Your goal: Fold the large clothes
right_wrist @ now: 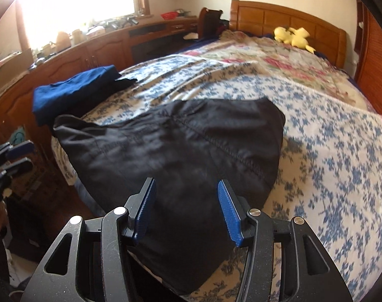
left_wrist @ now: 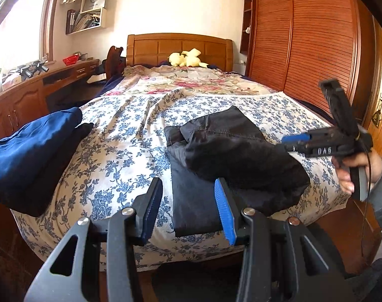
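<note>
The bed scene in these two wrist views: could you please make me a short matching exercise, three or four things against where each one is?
Things:
1. black garment
2. blue folded clothes
3. yellow plush toy
4. red basket

Places:
A. against the headboard
B. on the wooden counter under the window
C. at the bed's left edge, as the left wrist view shows it
D. in the middle of the blue-flowered cover, near the foot

Pairs: 1-D, 2-C, 3-A, 4-B

Folded black garment (right_wrist: 181, 148), perhaps trousers, on bed (right_wrist: 337, 156)
</note>
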{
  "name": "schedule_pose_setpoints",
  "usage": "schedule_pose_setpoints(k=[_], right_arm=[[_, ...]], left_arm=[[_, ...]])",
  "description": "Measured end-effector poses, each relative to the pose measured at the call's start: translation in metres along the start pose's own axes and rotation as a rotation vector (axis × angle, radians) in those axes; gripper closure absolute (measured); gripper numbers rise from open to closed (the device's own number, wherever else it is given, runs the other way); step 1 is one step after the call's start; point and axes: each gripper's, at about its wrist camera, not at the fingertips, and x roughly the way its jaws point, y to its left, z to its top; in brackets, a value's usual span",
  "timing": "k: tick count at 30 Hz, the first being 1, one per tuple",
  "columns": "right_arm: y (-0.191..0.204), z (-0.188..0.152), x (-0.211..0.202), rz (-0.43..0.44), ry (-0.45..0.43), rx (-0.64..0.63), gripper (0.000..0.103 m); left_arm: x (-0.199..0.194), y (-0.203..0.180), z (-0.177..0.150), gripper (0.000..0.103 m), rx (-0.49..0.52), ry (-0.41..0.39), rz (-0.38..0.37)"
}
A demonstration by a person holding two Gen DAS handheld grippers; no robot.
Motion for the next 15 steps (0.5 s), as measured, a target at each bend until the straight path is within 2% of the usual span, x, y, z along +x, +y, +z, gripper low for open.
schedule_pose_setpoints(k=[4,8,15], right_arm=[[0.000,-0.012,0.016,0.066,0.078,0.016,0.051],[0.004,-0.027,0.025,0.073,0.077,0.032,0.050],[0.003,-0.034,0.022,0.065,0.039,0.048,0.050]], left_arm=[[0.001,0.001,0.001,0.061,-0.007,-0.005,0.001],[0.005,0.001,0.001,0.061,-0.018,-0.002,-0.001],[0.019,-0.006,0.004,0.061,-0.003,0.014,-0.012]])
